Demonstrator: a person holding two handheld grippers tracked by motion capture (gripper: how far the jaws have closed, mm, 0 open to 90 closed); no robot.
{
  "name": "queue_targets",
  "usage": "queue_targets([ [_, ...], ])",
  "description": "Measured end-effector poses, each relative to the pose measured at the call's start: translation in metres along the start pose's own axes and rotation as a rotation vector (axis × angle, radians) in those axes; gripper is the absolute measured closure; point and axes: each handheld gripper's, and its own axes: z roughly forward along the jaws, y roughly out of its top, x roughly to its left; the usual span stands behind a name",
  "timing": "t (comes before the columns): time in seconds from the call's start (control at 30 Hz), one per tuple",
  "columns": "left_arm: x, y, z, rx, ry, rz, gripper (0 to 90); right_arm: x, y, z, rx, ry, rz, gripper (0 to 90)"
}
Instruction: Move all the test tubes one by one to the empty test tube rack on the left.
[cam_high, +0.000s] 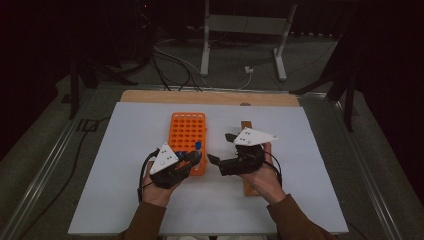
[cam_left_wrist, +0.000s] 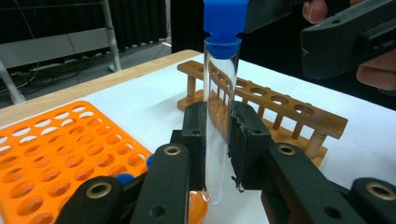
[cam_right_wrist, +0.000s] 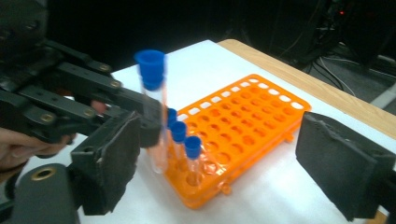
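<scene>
The left gripper clamps the clear glass test tube with a blue cap upright above the orange plastic rack's near edge, so the right gripper, jaws spread empty, can regrasp it.

A clear glass test tube with a blue stopper is held upright, off the table, just beside the near corner of the orange rack, where 3 blue-capped tubes are seated.
</scene>
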Motion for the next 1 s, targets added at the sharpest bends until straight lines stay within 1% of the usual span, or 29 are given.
queue_targets([
  [0.07, 0.001, 0.000, -0.002, -0.003, 0.001, -0.002, 78.4, -0.004, -0.002, -0.001, -0.002, -0.014, 0.009, 11.5],
  [0.13, 0.003, 0.001, -0.004, -0.005, 0.004, -0.004, 78.4, -0.008, -0.004, -0.003, -0.005, -0.017, 0.016, 9.5],
  [0.23, 0.005, 0.001, -0.006, -0.006, 0.008, -0.009, 78.4, -0.014, -0.008, -0.005, -0.008, -0.037, 0.031, 5.2],
  [0.3, 0.007, 0.000, -0.008, -0.005, 0.005, -0.015, 78.4, -0.019, -0.010, -0.006, -0.006, -0.047, 0.037, 4.3],
  [0.47, 0.010, 0.000, -0.011, -0.005, 0.005, -0.014, 78.4, -0.026, -0.015, -0.010, -0.010, -0.071, 0.051, 1.2],
  [0.53, 0.011, 0.000, -0.013, -0.008, 0.007, -0.015, 78.4, -0.029, -0.017, -0.012, -0.013, -0.071, 0.061, 0.0],
  [0.6, 0.012, 0.001, -0.015, -0.010, 0.010, -0.017, 78.4, -0.031, -0.019, -0.014, -0.008, -0.066, 0.066, 0.0],
  [0.73, 0.015, 0.001, -0.019, -0.015, 0.012, -0.023, 78.4, -0.035, -0.022, -0.018, -0.011, -0.074, 0.067, 0.0],
  [0.87, 0.020, 0.000, -0.022, -0.027, 0.006, -0.036, 78.2, -0.039, -0.025, -0.022, -0.015, -0.095, 0.070, 0.0],
  [1.0, 0.025, -0.002, -0.026, -0.032, 0.014, -0.047, 78.3, -0.043, -0.029, -0.026, -0.016, -0.110, 0.075, 0.0],
])
